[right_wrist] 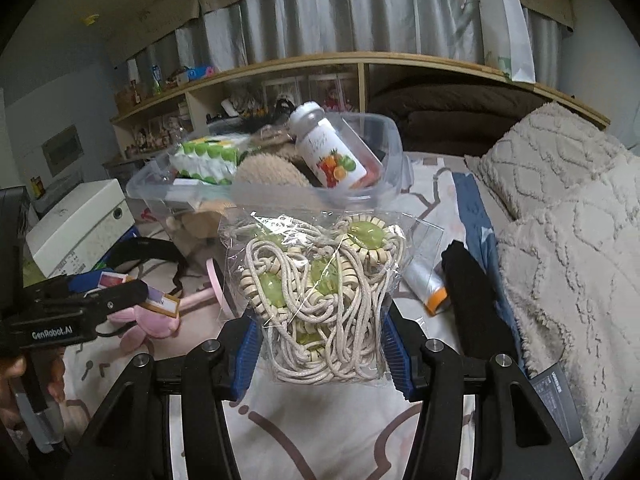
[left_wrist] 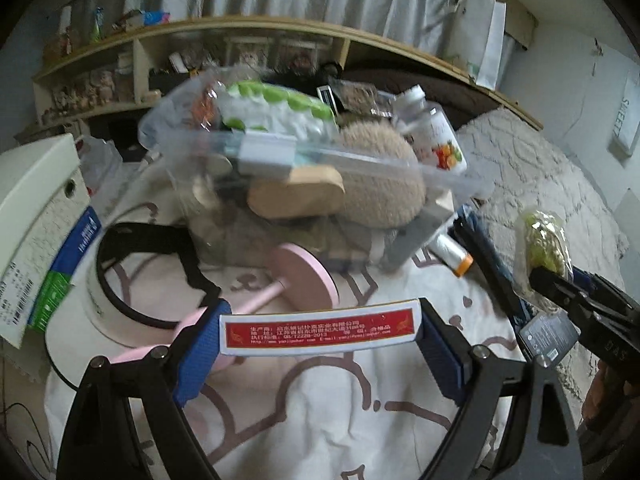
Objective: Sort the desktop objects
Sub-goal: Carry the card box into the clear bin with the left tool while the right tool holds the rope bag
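My left tool [left_wrist: 320,344] is pinching a small flat card box [left_wrist: 319,327] between its blue pads; the red label on the box's edge carries white Chinese print with "Q/T2228-2013" and a web and e-mail address that I can only partly read. My right tool [right_wrist: 320,344] is clamped on a clear bag of cord and green beads [right_wrist: 320,280], held upright above the bed sheet [right_wrist: 320,432], which has a brown cartoon print.

Ahead of both tools stands the clear plastic bin [right_wrist: 384,148], piled above its rim. In it I see a white bottle with fruit pictures [right_wrist: 330,150] leaning at the right side, a tissue pack with green scallops [right_wrist: 208,156] on the left and a beige plush slipper [left_wrist: 376,184] between them.

Beside the bin on the sheet lie a pink hand mirror [left_wrist: 300,276], a black strap loop [left_wrist: 152,268] and a white tube with an orange cap [right_wrist: 428,284]. A white box with a blue and green label [left_wrist: 36,216] stands at the left. The side of my left tool reads "GenRobot.AI" in the right wrist view. A wall sign [left_wrist: 626,120] at the far right reads "SWEET". A cream tufted blanket [right_wrist: 560,240] lies on the right.
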`<state>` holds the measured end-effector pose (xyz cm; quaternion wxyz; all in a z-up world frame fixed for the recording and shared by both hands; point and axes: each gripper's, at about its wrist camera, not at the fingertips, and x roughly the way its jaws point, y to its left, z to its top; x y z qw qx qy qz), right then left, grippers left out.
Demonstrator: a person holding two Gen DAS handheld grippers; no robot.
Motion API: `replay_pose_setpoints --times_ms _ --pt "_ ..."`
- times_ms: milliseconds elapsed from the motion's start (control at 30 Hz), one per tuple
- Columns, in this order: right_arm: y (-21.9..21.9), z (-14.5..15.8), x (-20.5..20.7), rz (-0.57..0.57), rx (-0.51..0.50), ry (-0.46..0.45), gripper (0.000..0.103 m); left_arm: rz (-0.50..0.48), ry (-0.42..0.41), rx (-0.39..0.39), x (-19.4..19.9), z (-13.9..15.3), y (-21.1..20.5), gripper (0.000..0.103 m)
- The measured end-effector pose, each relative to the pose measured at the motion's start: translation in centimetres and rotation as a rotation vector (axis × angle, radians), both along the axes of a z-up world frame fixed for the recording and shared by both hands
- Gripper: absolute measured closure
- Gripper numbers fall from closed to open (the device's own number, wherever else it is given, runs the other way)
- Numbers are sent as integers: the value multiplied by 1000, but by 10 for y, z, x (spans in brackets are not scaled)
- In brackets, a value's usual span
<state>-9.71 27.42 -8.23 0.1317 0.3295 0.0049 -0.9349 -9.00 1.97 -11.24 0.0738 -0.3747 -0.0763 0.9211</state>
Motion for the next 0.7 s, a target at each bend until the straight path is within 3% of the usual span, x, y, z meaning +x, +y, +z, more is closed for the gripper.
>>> replay_pose_setpoints --times_ms 300,700 --pt "-1 18 9 2 -20 69 48 9 26 -33 6 16 -7 12" --pt "-14 52 3 30 -41 146 48 -2 93 -13 -3 49 -8 12"
